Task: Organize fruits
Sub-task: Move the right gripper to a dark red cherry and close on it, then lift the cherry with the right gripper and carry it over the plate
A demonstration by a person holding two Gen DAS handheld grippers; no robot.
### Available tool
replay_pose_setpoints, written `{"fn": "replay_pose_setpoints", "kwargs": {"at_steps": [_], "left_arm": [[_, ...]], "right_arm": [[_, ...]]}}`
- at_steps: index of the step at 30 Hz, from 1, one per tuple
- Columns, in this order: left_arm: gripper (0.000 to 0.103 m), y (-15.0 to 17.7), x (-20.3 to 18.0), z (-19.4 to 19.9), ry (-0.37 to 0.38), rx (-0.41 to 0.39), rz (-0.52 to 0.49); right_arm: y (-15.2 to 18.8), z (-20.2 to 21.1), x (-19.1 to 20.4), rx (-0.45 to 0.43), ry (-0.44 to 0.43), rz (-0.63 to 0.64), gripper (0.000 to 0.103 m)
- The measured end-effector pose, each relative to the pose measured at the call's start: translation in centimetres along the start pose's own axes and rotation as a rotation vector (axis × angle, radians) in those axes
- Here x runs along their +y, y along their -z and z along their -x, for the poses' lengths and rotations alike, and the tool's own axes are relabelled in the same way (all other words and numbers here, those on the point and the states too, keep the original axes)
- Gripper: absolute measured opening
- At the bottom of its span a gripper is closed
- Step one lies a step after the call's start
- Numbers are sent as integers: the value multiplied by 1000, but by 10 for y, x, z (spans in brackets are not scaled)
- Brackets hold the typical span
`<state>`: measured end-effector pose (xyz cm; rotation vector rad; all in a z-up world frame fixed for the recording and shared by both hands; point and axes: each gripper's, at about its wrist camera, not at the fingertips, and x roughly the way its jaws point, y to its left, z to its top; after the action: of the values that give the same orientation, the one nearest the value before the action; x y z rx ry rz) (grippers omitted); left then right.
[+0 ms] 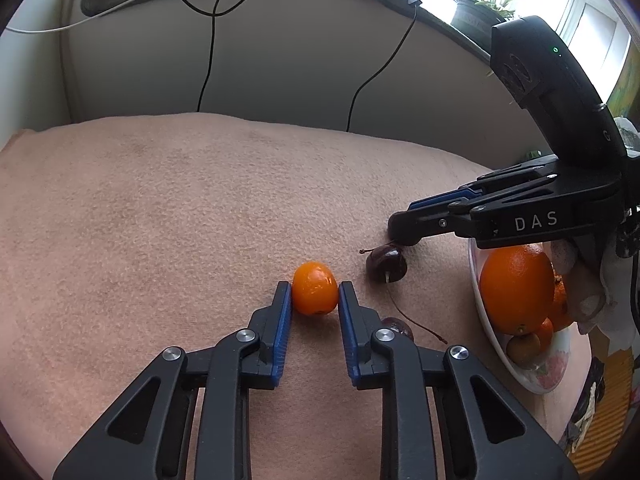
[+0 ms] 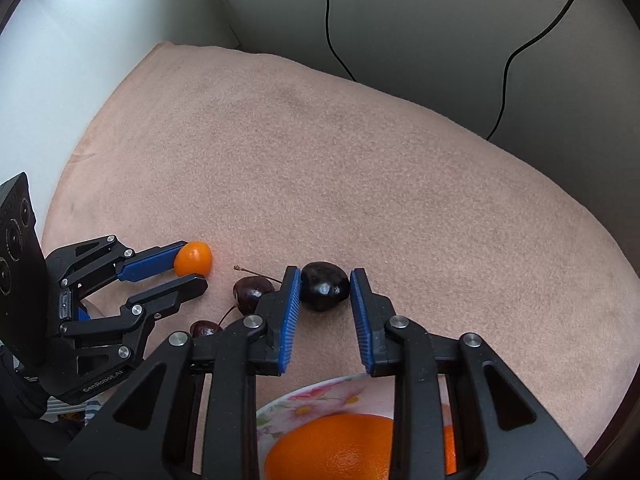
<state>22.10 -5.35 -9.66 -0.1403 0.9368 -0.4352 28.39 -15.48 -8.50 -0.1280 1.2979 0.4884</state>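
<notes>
The left gripper (image 1: 315, 294) is clamped on the small oval orange kumquat (image 1: 315, 289) and the right gripper (image 2: 325, 285) on a dark glossy cherry (image 2: 324, 286) (both resting on the pink blanket (image 2: 320, 152)), while the flowered white bowl (image 2: 320, 394) lies just behind the right jaws, nearer that hand.

Matt fuzzy blanket (image 1: 200, 208), glossy cherry (image 2: 324, 286)

Bright window (image 1: 592, 20) behind beige sofa backrest (image 1: 300, 68).
</notes>
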Motion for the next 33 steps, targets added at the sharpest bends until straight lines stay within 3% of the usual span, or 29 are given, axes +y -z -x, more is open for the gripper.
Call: {"fn": "replay_pose_setpoints", "kwargs": {"at_steps": [14, 33], "left_arm": [[21, 14, -2, 22, 4, -29, 7], [21, 39, -31, 64, 70, -67, -25]], "right_arm": [[20, 34, -3, -53, -19, -1, 26], [64, 120, -34, -232, -38, -62, 26]]}}
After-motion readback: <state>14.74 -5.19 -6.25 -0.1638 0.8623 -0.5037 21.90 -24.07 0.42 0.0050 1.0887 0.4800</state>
